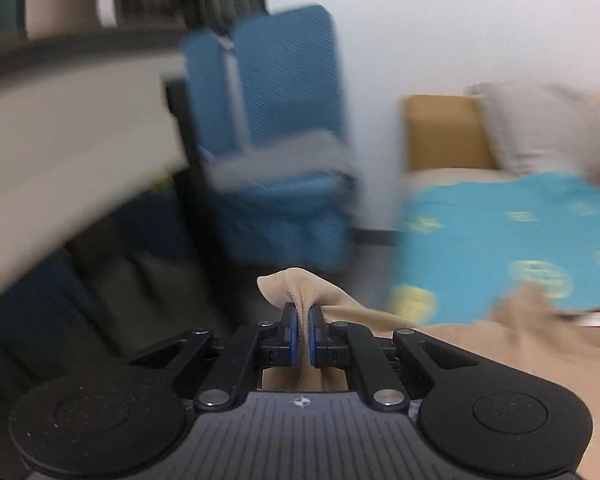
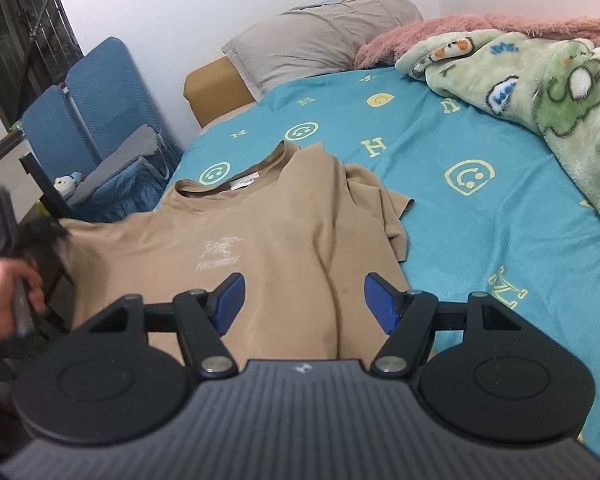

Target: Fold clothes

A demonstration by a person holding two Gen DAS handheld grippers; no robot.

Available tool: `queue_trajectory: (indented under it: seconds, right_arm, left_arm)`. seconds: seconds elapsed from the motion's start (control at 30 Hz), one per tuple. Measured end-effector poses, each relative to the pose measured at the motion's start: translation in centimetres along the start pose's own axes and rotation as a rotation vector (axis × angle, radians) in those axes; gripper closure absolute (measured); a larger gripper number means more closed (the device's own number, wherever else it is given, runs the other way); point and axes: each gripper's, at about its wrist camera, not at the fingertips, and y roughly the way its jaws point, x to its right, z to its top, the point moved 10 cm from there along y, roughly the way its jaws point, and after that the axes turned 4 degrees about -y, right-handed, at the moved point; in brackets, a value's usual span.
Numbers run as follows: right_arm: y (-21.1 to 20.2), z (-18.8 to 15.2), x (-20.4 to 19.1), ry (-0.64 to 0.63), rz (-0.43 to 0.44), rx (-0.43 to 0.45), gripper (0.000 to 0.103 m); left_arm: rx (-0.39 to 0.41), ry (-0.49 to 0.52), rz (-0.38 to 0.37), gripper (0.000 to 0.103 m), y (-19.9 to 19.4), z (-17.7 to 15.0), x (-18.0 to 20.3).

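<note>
A tan T-shirt (image 2: 260,236) with a pale chest logo lies face up on the blue smiley bedsheet (image 2: 480,216), collar toward the pillow, its right sleeve crumpled. My right gripper (image 2: 304,300) hovers open over the shirt's lower body, nothing between its blue pads. My left gripper (image 1: 304,332) is shut on a bunched edge of the tan T-shirt (image 1: 296,288), lifted off the bed's left side; that view is motion-blurred. In the right wrist view, a hand (image 2: 8,292) holds the left gripper's handle at the shirt's left edge.
A grey pillow (image 2: 320,36) and a tan headboard (image 2: 216,88) sit at the head of the bed. A green and pink blanket (image 2: 540,84) is heaped at the right. A blue folded chair (image 2: 100,104) with a grey cloth stands left of the bed.
</note>
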Motion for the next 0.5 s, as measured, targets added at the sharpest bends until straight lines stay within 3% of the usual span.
queue_trajectory:
  seconds: [0.07,0.13,0.2,0.27,0.33,0.4,0.5]
  right_arm:
    - [0.2,-0.1,0.1,-0.004,-0.006,-0.004,0.035]
    - [0.3,-0.2,0.1,-0.014,-0.01,-0.003,0.035]
    - [0.4,-0.3,0.0,-0.027,-0.014,0.0,0.035]
    - [0.4,-0.3,-0.2,-0.04,-0.013,0.002,0.035]
    - [0.4,-0.3,-0.5,-0.052,-0.005,0.007,0.035]
    - [0.1,-0.2,-0.8,-0.066,0.0,0.018,0.035]
    - [-0.6,0.0,-1.2,-0.088,0.002,0.043,0.035]
  left_arm:
    - [-0.075,-0.029,0.013,0.094,1.8,-1.1,0.4]
    - [-0.096,-0.091,-0.042,0.082,1.8,-2.2,0.7]
    - [-0.094,-0.082,-0.076,0.048,0.7,-3.4,1.8]
    - [-0.093,-0.074,-0.111,0.044,-0.6,-4.6,2.8]
    - [-0.085,-0.072,-0.161,0.04,-4.2,-5.9,3.2]
    - [-0.077,-0.07,-0.21,0.025,-7.8,-7.1,3.5]
    - [-0.065,-0.067,-0.284,0.02,-13.3,-9.0,4.0]
